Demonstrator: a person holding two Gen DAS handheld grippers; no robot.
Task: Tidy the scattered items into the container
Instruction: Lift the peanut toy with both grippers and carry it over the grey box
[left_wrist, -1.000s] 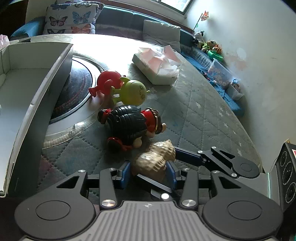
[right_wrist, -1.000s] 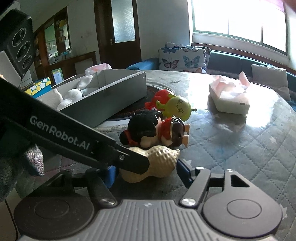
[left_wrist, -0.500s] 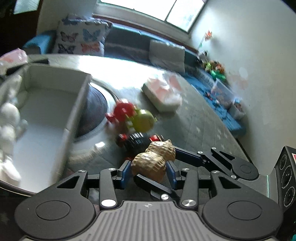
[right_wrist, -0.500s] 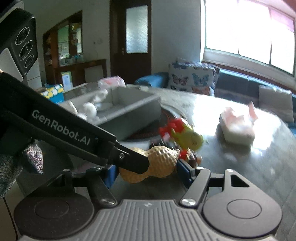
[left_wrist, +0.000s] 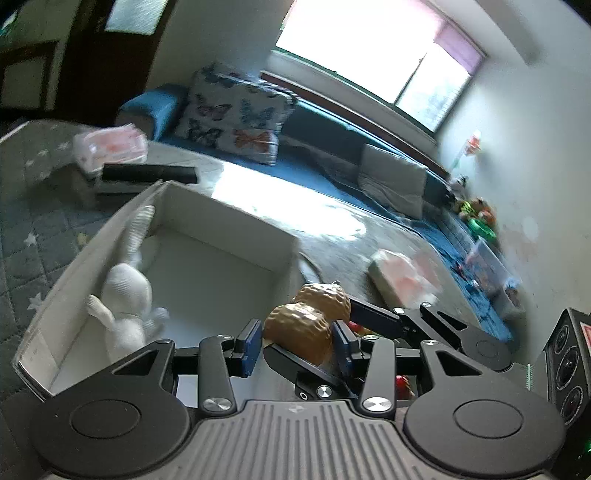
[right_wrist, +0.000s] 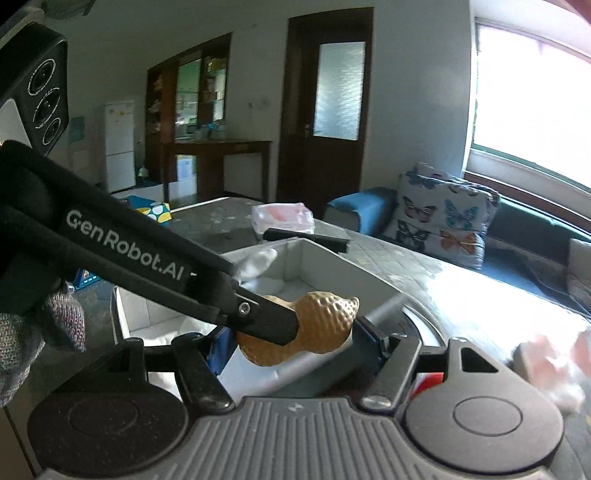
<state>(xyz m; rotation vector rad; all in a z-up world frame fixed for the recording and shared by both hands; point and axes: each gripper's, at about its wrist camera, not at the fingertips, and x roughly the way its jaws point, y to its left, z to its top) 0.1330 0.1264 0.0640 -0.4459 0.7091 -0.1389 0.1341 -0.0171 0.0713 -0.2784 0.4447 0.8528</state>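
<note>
1. One toy peanut (left_wrist: 308, 319) is held clear of the table by both tools at once, at the near end of the box (left_wrist: 229, 216), beside its right wall.
2. Left gripper (left_wrist: 297, 345): its blue pads (left_wrist: 248, 345) press on the two sides of the peanut's nearer lobe.
3. Right gripper (right_wrist: 293, 345): it takes the peanut (right_wrist: 314, 328) lengthwise, one pad at each end; the left gripper's black finger (right_wrist: 258, 319) crosses in front and hides part of that grip.
4. Box contents: a white stuffed rabbit (left_wrist: 127, 291) lies along the left wall. The right half of the floor is bare.
5. Beyond the box on the quilted table cover (left_wrist: 22, 236): a black flat bar (left_wrist: 147, 172) and a pink wrapped packet (left_wrist: 110, 146).
6. Right of the box: a tissue pack (left_wrist: 400, 278), blurred. Red toy parts (left_wrist: 404, 384) show below the right gripper's linkage, mostly hidden.
7. Background: a blue sofa (left_wrist: 332, 140) with a butterfly cushion (left_wrist: 236, 118) under the window.
8. A gloved hand (right_wrist: 40, 332) shows at the left edge of the right wrist view.
</note>
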